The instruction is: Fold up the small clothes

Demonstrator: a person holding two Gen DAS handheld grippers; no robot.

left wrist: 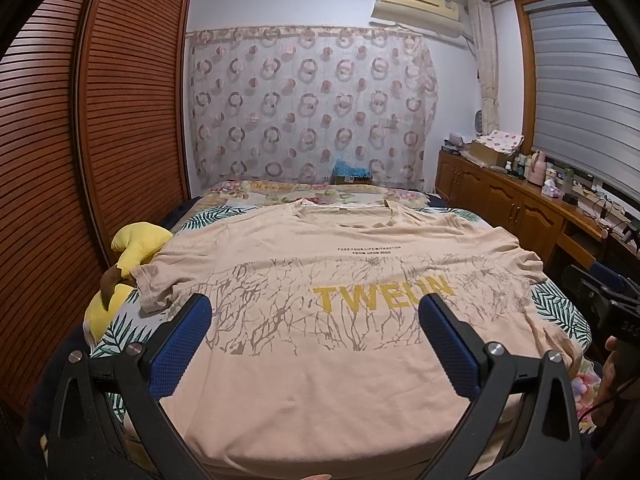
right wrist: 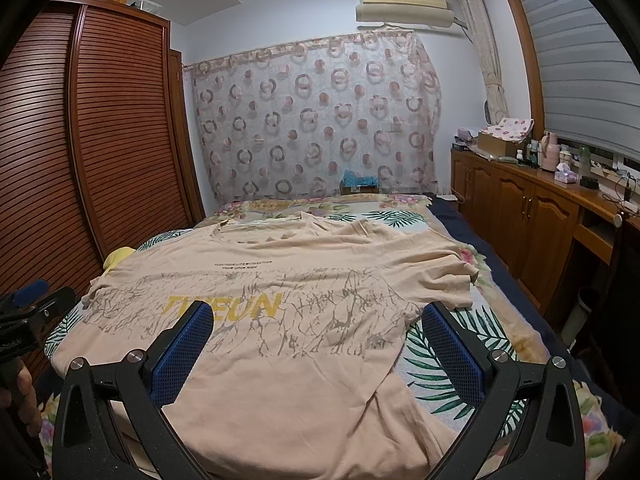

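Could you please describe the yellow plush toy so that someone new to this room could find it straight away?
Start at the louvred wooden wardrobe and look down to the near side of the bed beside it. The yellow plush toy sits there, just past the sleeve of the spread beige T-shirt; it alone is bright yellow and stuffed.

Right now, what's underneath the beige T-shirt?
The T-shirt lies on a leaf-print blanket covering the bed. A yellow plush toy shows beside its sleeve. Anything under the shirt's middle is hidden.
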